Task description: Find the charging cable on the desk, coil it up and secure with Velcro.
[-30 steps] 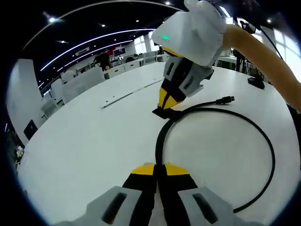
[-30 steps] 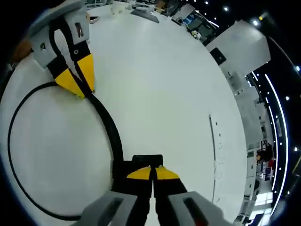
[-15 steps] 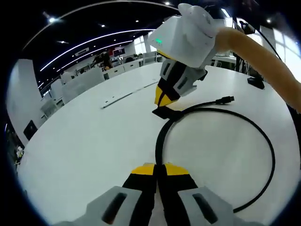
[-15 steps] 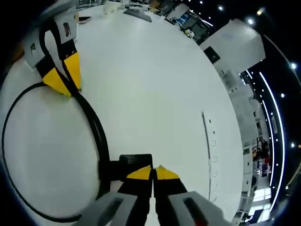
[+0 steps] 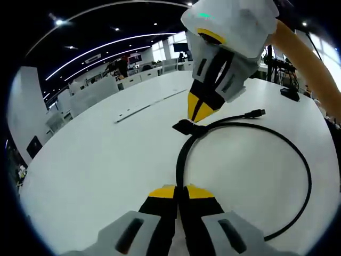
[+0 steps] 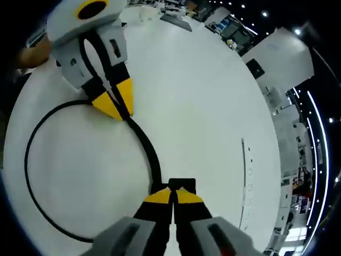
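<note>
Since a second ago, lifted clear of the Velcro tab (image 5: 185, 127) and raised above it: right gripper (image 5: 201, 111), jaws pressed together, nothing between them as far as the angle allows. Closer and larger now in the left gripper view.

Black cable (image 5: 242, 126) lying in one wide loop on the white table (image 5: 96, 160), plug end (image 5: 256, 113) free and pointing away beyond the loop. One run of the cable leading down between the tips of the left gripper (image 5: 179, 192), jaws clamped on it; same grip seen from the far side (image 6: 118, 104).

Thin pale strip (image 5: 149, 105) lying flat farther back, well apart from the loop. Small dark object (image 5: 290, 94) near the table's far edge, too small to identify.

Beyond, rows of desks, dark ceiling with curved light lines.
</note>
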Motion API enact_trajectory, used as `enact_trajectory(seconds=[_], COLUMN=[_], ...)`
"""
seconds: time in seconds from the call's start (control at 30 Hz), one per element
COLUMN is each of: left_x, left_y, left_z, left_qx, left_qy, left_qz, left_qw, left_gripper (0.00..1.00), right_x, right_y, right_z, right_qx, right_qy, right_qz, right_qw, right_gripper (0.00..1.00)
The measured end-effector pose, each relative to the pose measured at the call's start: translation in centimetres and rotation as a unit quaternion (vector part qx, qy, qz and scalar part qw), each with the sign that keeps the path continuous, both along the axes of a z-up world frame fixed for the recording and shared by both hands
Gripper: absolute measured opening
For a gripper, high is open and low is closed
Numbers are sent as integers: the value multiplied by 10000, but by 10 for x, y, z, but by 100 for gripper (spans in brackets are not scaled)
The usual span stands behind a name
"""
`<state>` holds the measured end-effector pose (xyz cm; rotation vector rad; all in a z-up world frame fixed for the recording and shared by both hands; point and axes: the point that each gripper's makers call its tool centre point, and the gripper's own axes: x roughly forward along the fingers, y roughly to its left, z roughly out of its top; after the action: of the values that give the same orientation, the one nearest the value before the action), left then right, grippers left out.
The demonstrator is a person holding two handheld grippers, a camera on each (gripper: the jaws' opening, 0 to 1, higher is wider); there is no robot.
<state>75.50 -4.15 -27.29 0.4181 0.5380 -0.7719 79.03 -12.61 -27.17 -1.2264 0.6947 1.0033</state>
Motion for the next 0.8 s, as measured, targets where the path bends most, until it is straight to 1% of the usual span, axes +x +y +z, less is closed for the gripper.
enact_trajectory(seconds=[0.17, 0.3, 0.47, 0.73, 0.8], left_x=[-1, -4, -6, -8, -9], left_y=[0, -2, -2, -3, -4], left_z=[0, -1, -1, -2, -2], left_qx=[0, 7, 12, -78, -85], left_qy=[-5, -12, -14, 25, 25], left_qz=[-1, -1, -2, 8, 4], left_qw=[10000, 10000, 10000, 10000, 10000], left_gripper=[6, 6, 6, 6, 6], right_x=[4, 8, 7, 20, 22], right_y=[-1, -3, -2, -6, -7], right_z=[-9, -11, -10, -11, -11], right_qx=[-95, -3, 68, 98, 85], right_qy=[57, 43, 20, -193, -184], right_qz=[-35, -180, -166, -396, -409], right_qw=[9999, 9998, 9998, 9990, 9990], right_gripper=[3, 3, 3, 3, 3])
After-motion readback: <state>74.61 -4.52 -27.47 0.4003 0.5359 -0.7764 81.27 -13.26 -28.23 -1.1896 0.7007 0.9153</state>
